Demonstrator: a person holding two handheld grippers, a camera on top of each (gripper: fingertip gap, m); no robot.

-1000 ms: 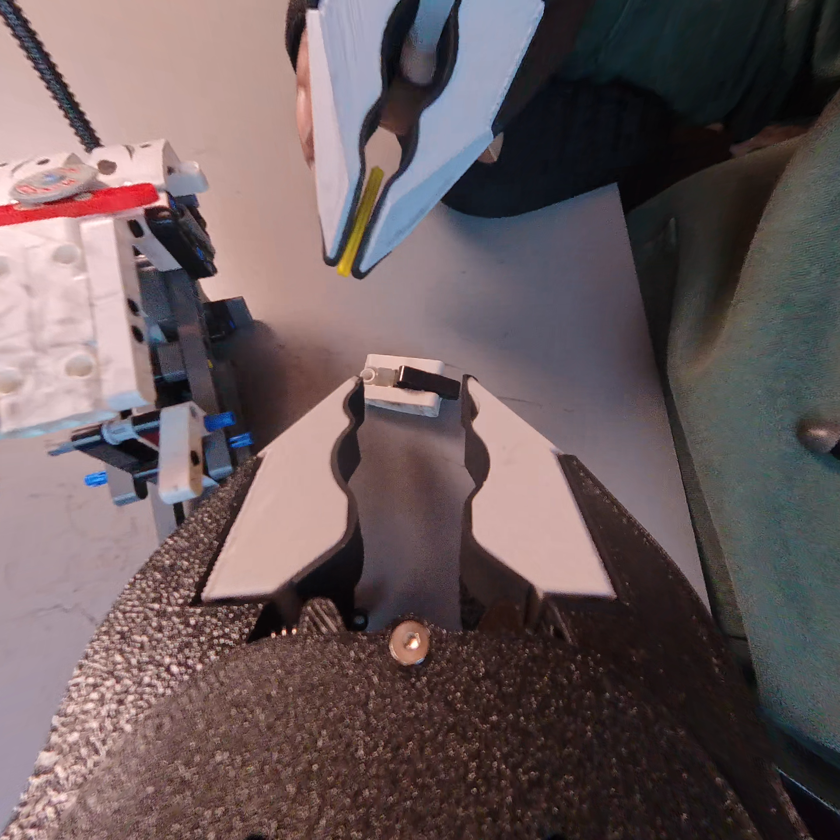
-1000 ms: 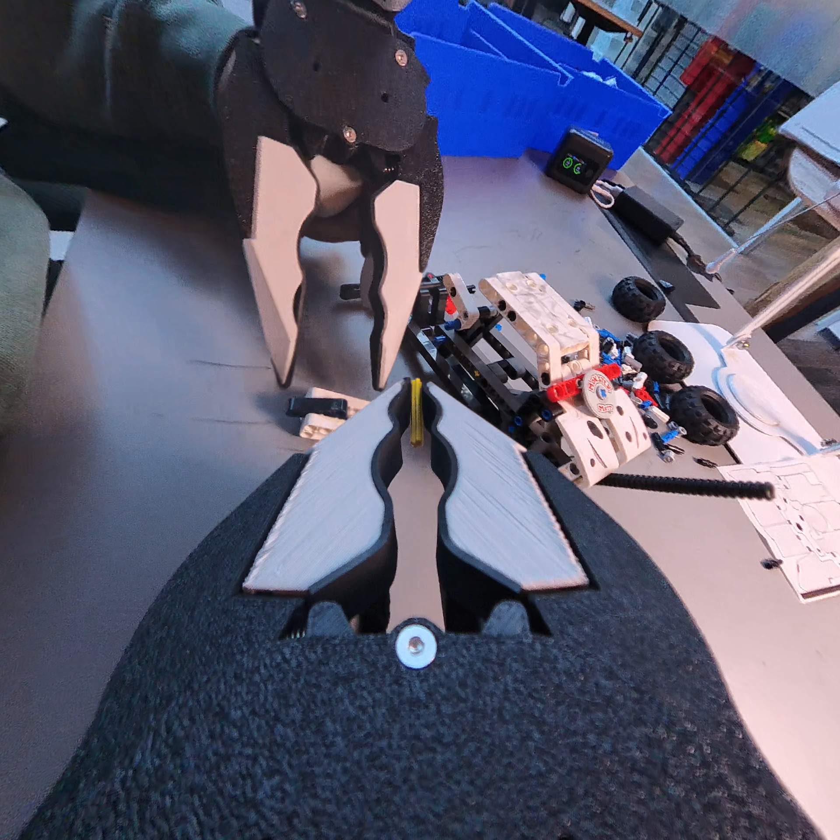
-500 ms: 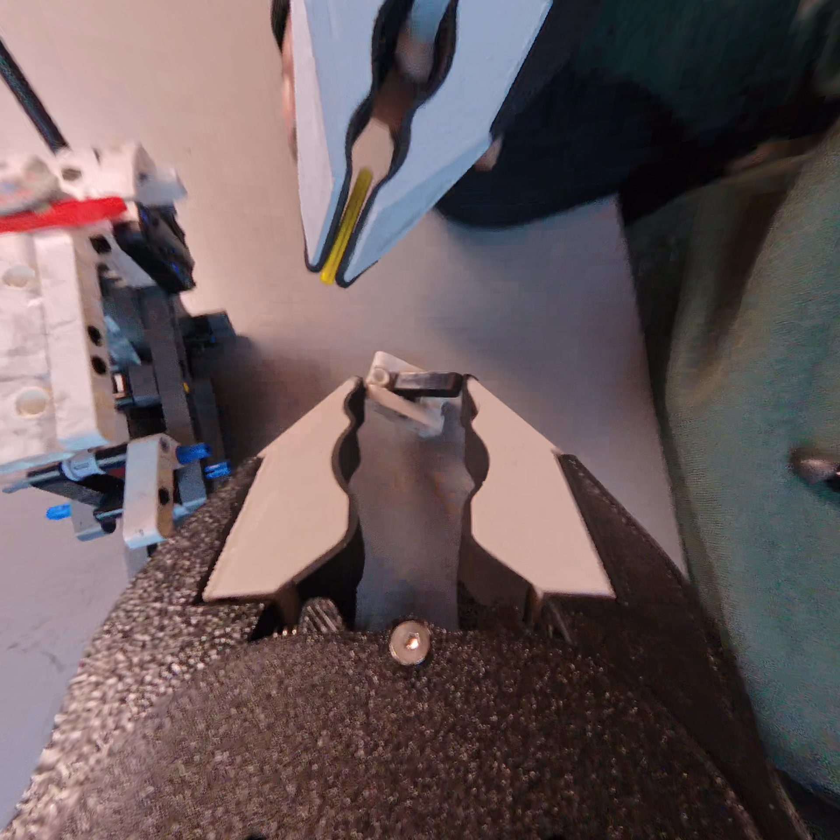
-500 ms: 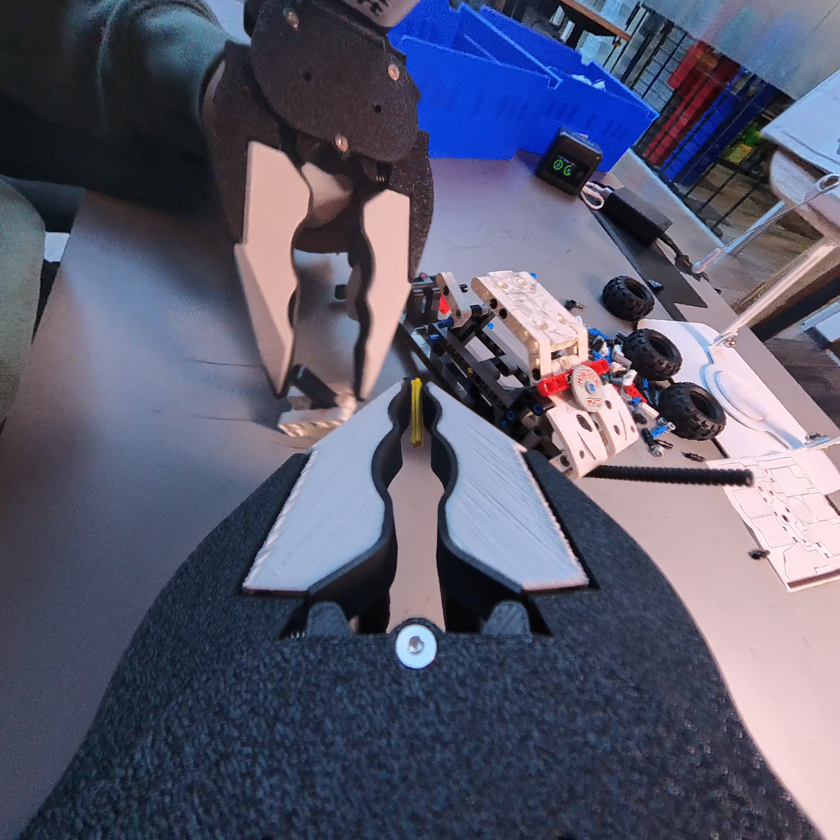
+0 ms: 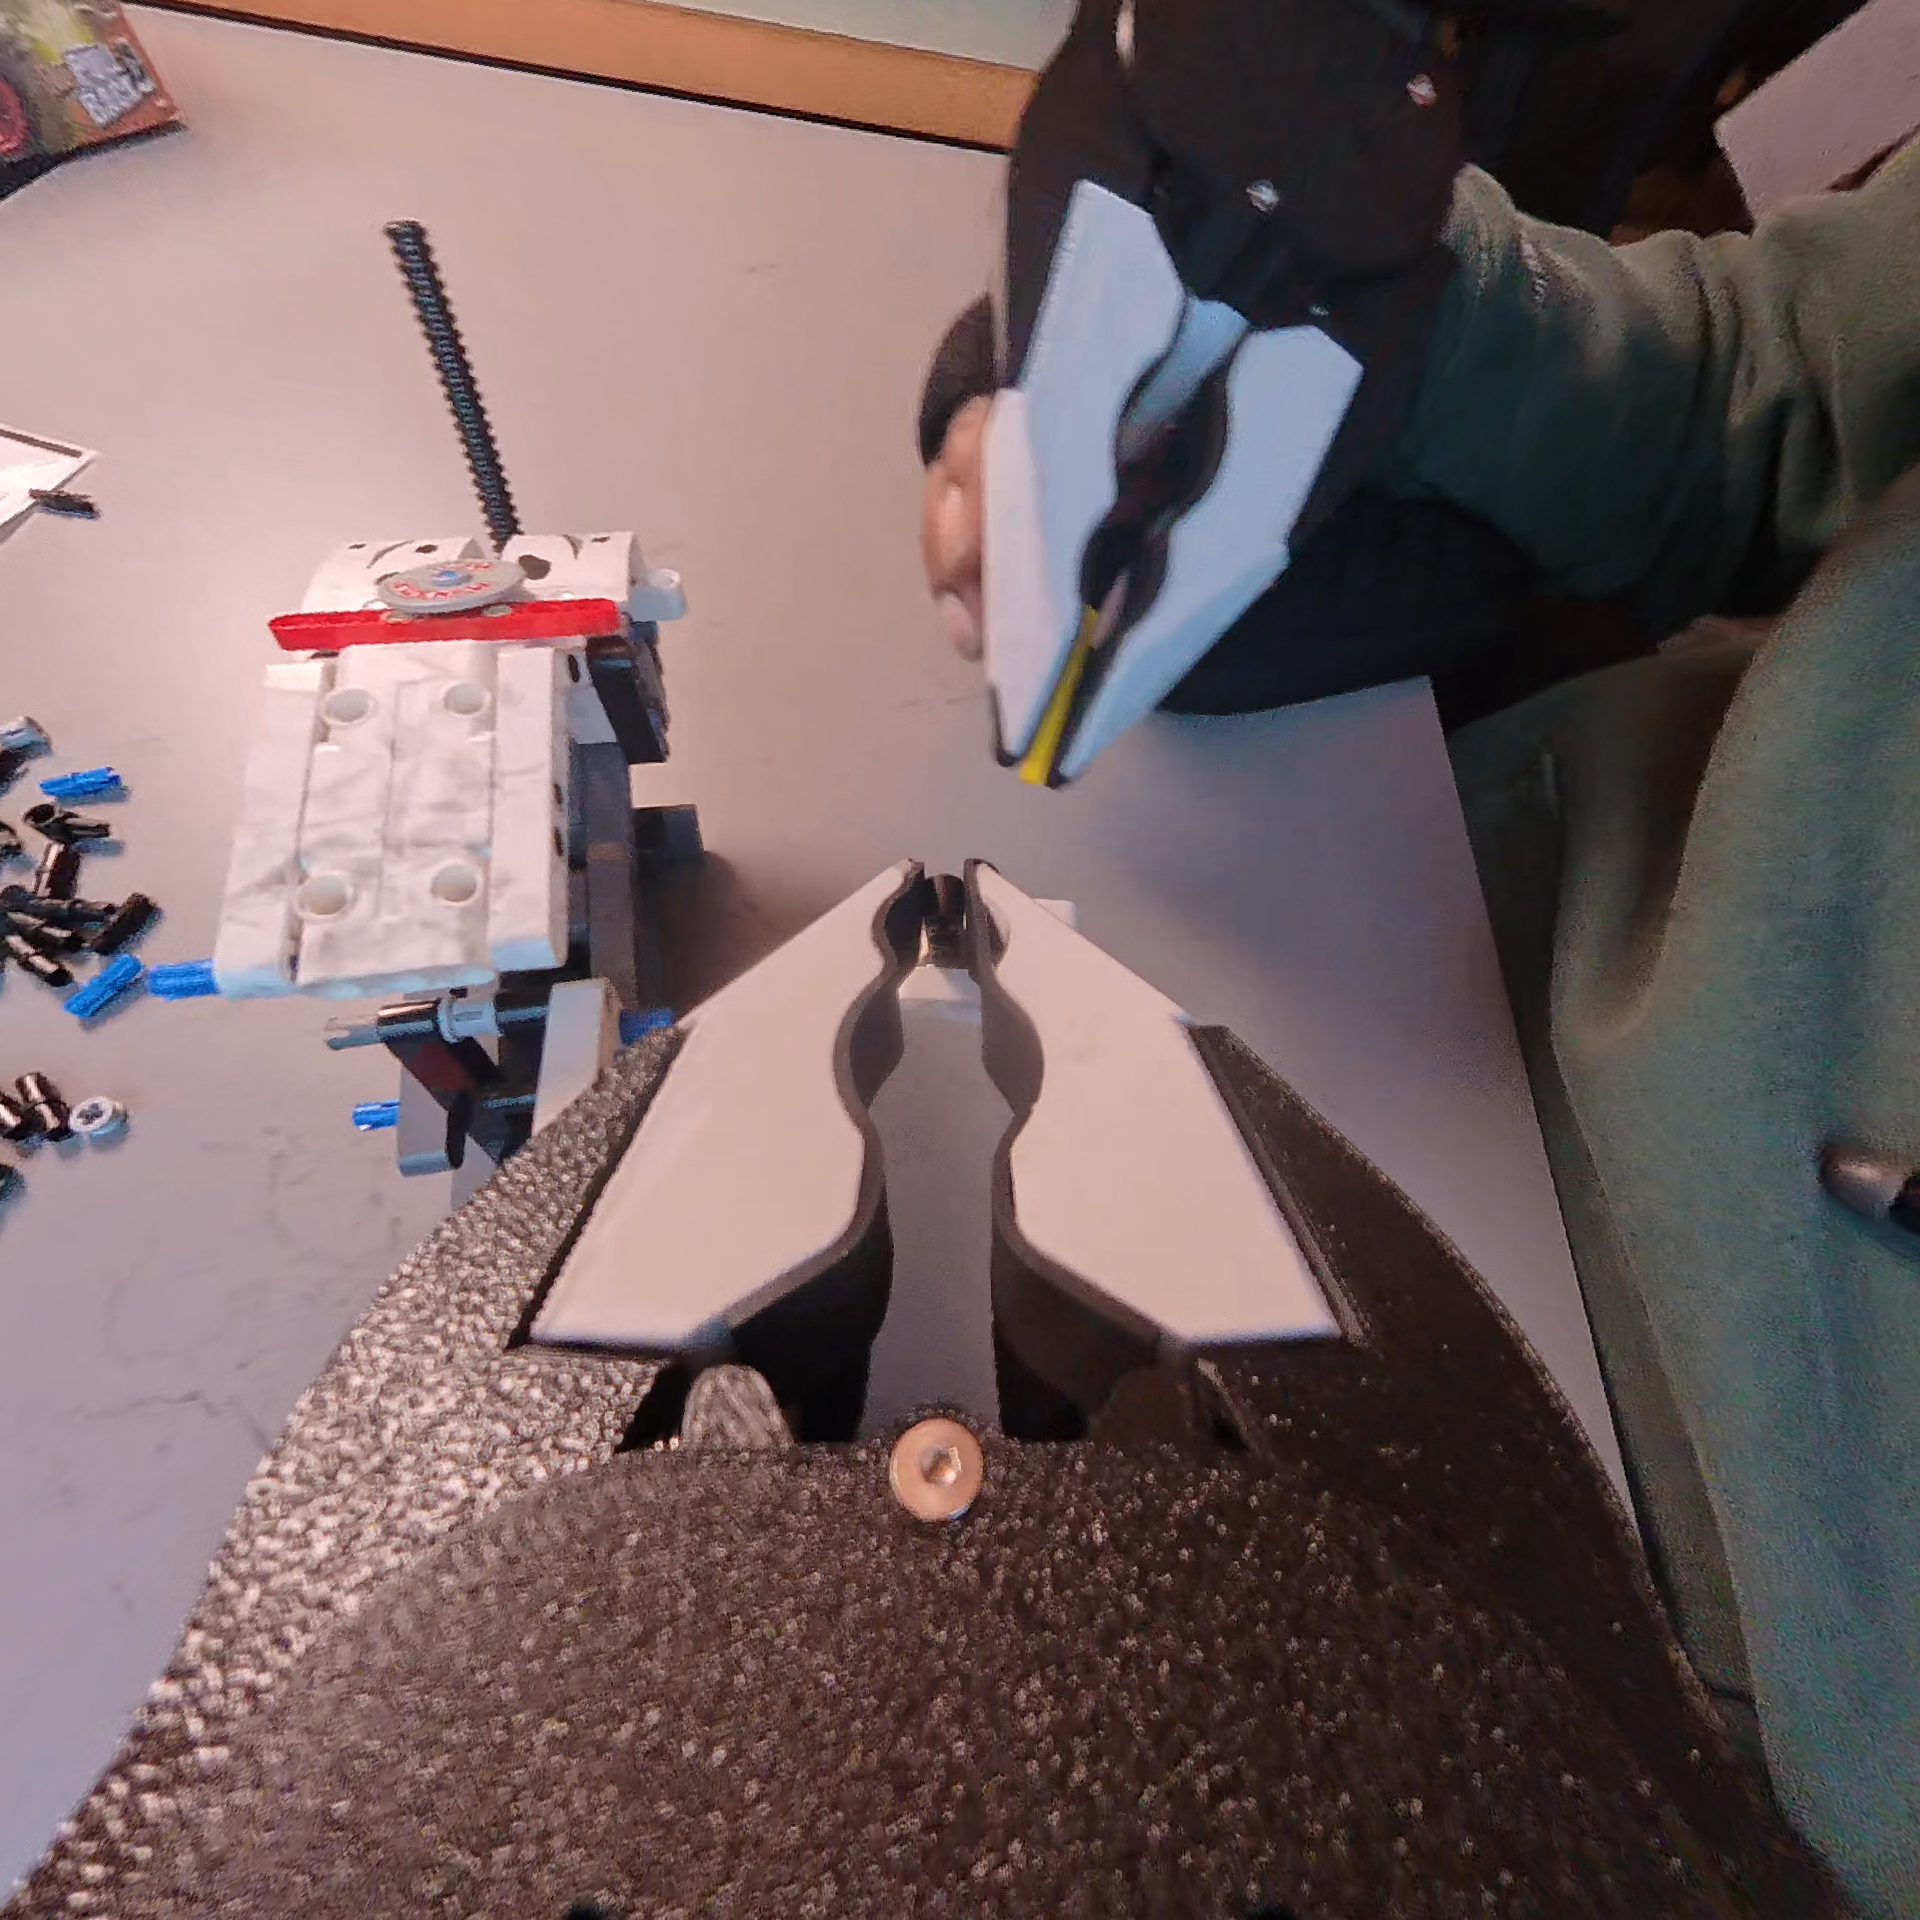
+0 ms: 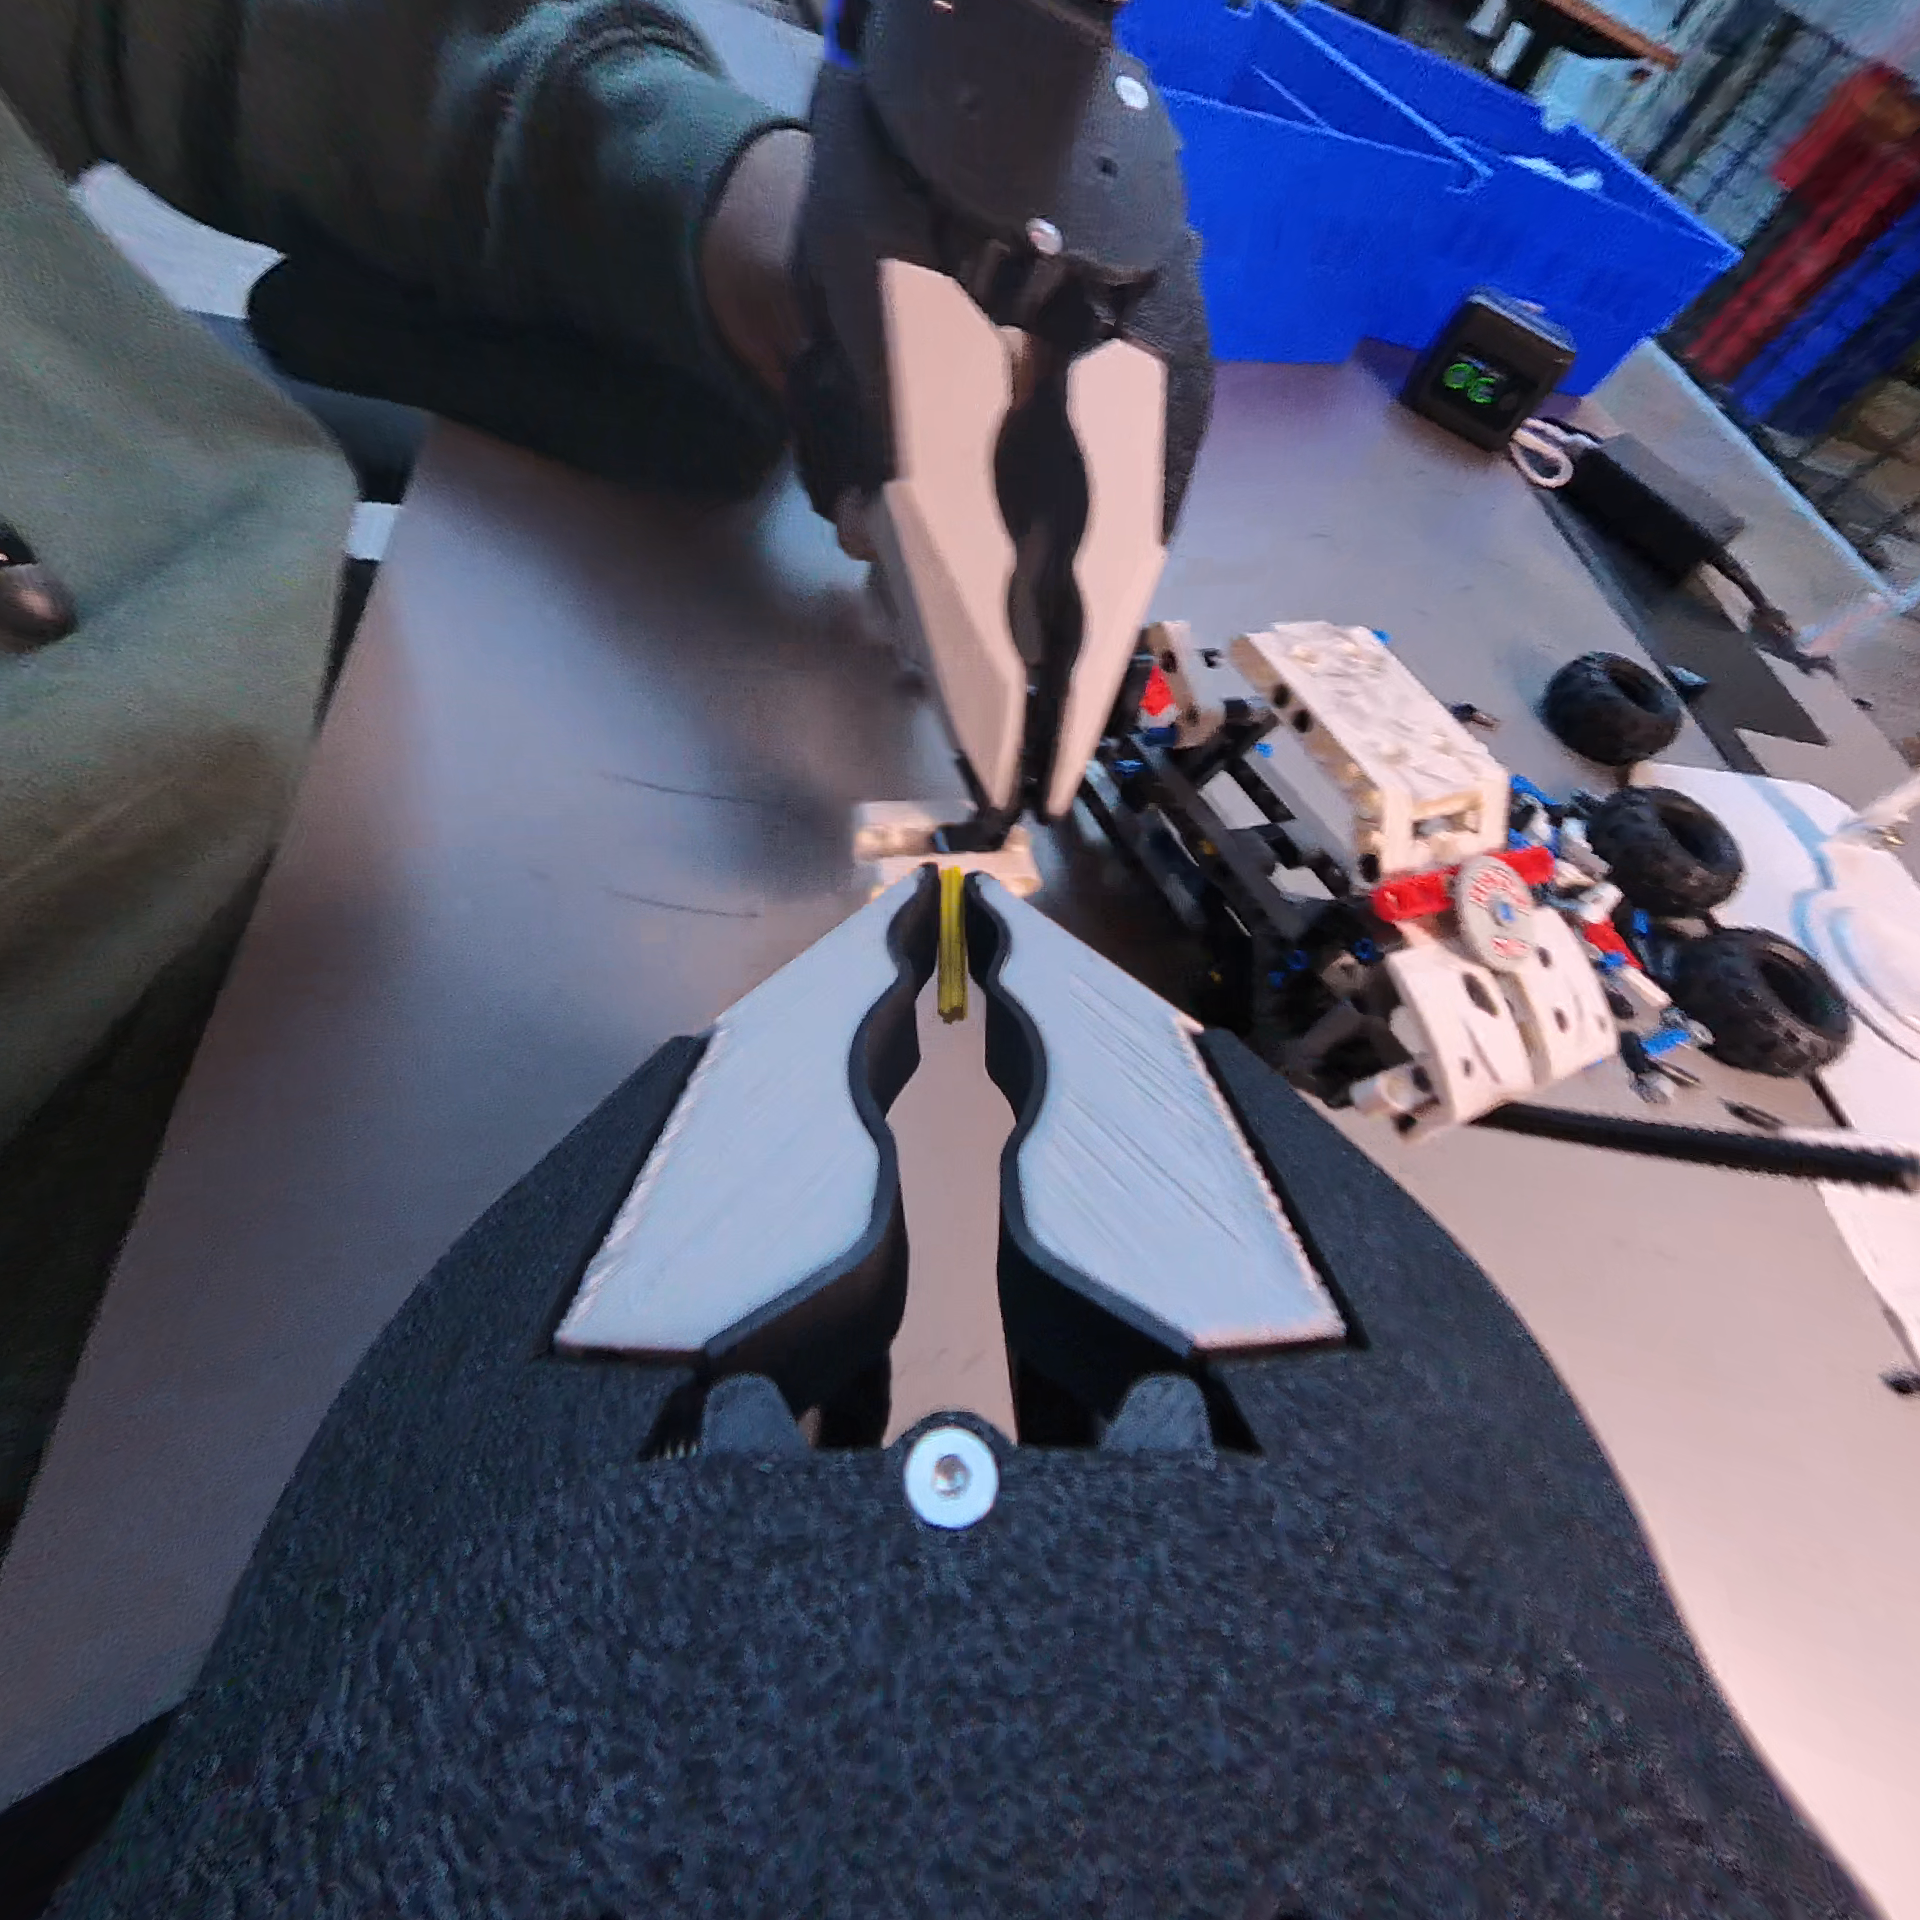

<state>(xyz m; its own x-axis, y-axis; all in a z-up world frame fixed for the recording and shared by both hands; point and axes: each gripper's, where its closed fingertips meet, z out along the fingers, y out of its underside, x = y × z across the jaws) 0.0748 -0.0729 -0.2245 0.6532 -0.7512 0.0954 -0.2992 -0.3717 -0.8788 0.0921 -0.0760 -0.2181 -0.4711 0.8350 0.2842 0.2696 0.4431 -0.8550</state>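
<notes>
My left gripper (image 5: 943, 875) is shut on the black part (image 5: 943, 920) of a small white-and-black brick piece (image 6: 902, 831) at the table surface; I cannot tell if the piece is lifted. It also shows in the right wrist view (image 6: 1023, 805), pointing down. My right gripper (image 6: 948, 881) is shut on a thin yellow axle (image 6: 951, 940) and hovers just in front of that piece. In the left wrist view the right gripper (image 5: 1039, 774) hangs above and to the right, with the yellow axle (image 5: 1062, 707) sticking out of its tips.
A half-built white, black and red brick vehicle (image 5: 416, 810) (image 6: 1351, 831) stands close beside the piece, with a black ribbed rod (image 5: 452, 384). Loose black and blue pins (image 5: 62, 904), tyres (image 6: 1662, 852), blue bins (image 6: 1403, 208), a small black device (image 6: 1486, 374). A person's green sleeve (image 5: 1714, 935) is at the right. Only a small space, under 4 cm, lies between the two pairs of fingers.
My left gripper has closed from open onto the small piece's black part, and its view has pulled back. My right gripper, still holding the yellow axle, has come closer to the piece.
</notes>
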